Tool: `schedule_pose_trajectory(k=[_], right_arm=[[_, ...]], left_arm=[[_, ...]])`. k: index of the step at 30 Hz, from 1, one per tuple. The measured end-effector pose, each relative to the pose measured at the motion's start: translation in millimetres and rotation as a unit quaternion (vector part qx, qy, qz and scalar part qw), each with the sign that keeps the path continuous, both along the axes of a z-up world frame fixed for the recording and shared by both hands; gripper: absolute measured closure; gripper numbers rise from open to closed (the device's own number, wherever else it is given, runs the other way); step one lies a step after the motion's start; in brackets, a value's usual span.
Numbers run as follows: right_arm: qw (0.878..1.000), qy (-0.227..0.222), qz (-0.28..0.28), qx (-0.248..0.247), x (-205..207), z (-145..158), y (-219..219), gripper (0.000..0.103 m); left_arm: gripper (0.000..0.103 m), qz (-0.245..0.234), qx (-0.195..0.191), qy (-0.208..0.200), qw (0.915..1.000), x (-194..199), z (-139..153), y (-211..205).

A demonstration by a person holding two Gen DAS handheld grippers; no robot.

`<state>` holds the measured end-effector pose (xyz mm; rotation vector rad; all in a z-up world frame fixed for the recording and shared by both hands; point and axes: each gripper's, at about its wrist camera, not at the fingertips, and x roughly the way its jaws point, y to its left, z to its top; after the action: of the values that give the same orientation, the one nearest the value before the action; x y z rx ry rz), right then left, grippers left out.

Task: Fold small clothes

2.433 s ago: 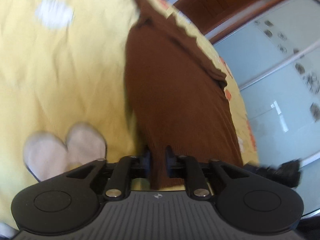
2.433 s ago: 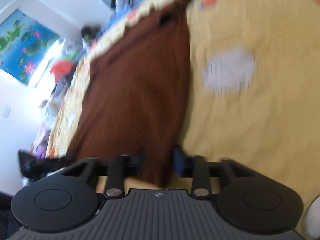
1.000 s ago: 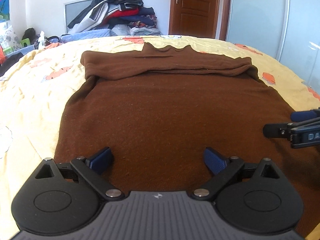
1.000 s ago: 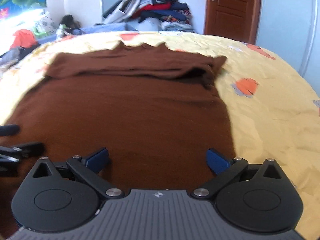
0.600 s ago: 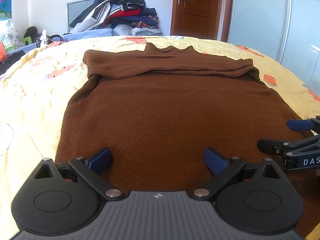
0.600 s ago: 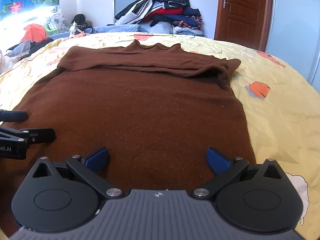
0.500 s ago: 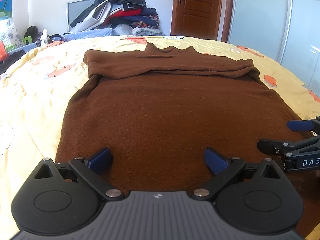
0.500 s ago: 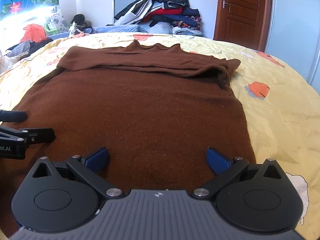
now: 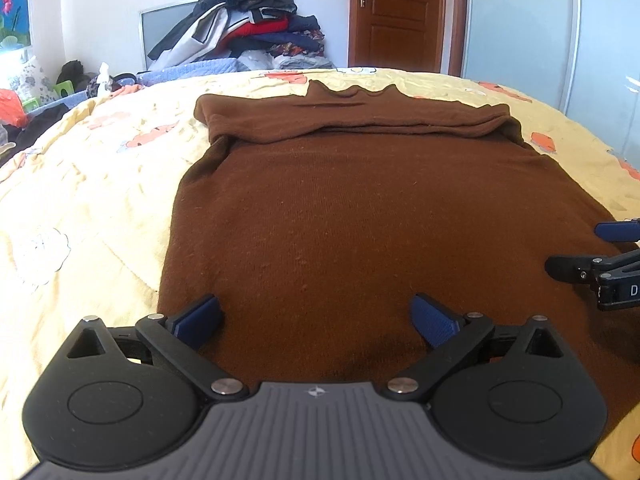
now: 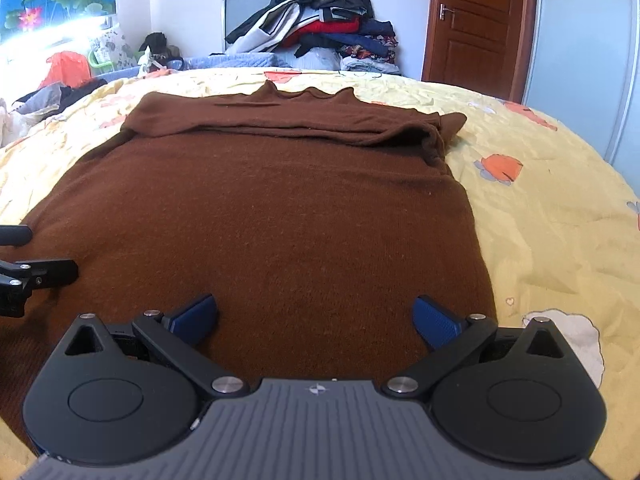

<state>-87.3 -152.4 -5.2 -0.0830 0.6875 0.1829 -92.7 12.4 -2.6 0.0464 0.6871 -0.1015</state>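
Note:
A brown knit sweater (image 9: 360,216) (image 10: 260,216) lies flat on the yellow bedspread, collar at the far end and both sleeves folded across the chest. My left gripper (image 9: 316,314) hovers open over the sweater's near left hem, holding nothing. Over the near right hem, my right gripper (image 10: 314,314) is also open and empty. Each gripper shows in the other's view: the right one's fingers (image 9: 616,232) at the right edge, the left one's fingers (image 10: 40,272) at the left edge.
The yellow printed bedspread (image 9: 80,184) (image 10: 560,220) surrounds the sweater on both sides. A pile of clothes (image 9: 248,32) (image 10: 320,20) sits past the bed's far end. A wooden door (image 9: 396,16) and sliding wardrobe panels (image 9: 560,40) stand at the right.
2.4 s ago both grippers were shut on the sweater's hem; they have since let go, opened and pulled back. Over the last second they have hardly moved.

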Motion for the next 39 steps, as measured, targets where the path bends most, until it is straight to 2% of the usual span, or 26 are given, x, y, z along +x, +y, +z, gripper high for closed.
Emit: schedule_pose_trajectory(k=[4, 9, 13, 17, 21, 24, 28, 32, 39], right_arm=[[1.0, 0.012, -0.002, 0.004, 0, 5, -2, 0.0], [0.996, 0.014, -0.031, 0.082, -12, 25, -35, 0.0], [0.994, 0.014, -0.067, 0.088, -13, 34, -54, 0.0], [0.995, 0.011, -0.049, 0.091, -5, 35, -41, 0.0], [0.997, 0.0, 0.003, 0.074, 12, 33, -7, 0.0], [0.998, 0.006, 0.016, 0.053, 34, 27, 14, 0.0], [0.999, 0.016, 0.004, 0.027, 57, 18, 29, 0.0], [0.999, 0.023, -0.018, 0.022, 69, 10, 33, 0.0], [0.999, 0.002, -0.039, 0.024, 127, 26, 31, 0.0]], left_arm=[[0.0, 0.0, -0.002, 0.0, 1.0, 0, 0, 1], [0.0, 0.002, -0.001, -0.001, 1.0, -3, 1, 1], [0.0, 0.004, -0.001, -0.001, 1.0, -2, 1, 1], [0.0, 0.011, 0.001, 0.001, 0.9999, -1, 2, -1], [0.0, 0.021, -0.001, 0.02, 0.9996, 13, 9, -10], [0.0, 0.035, -0.014, 0.023, 0.999, 30, 7, -10], [0.0, 0.052, -0.013, 0.016, 0.9984, 41, 4, -8], [0.0, 0.058, -0.005, 0.023, 0.9981, 58, 6, -10], [0.0, 0.084, -0.021, 0.035, 0.9956, 119, 11, -14]])
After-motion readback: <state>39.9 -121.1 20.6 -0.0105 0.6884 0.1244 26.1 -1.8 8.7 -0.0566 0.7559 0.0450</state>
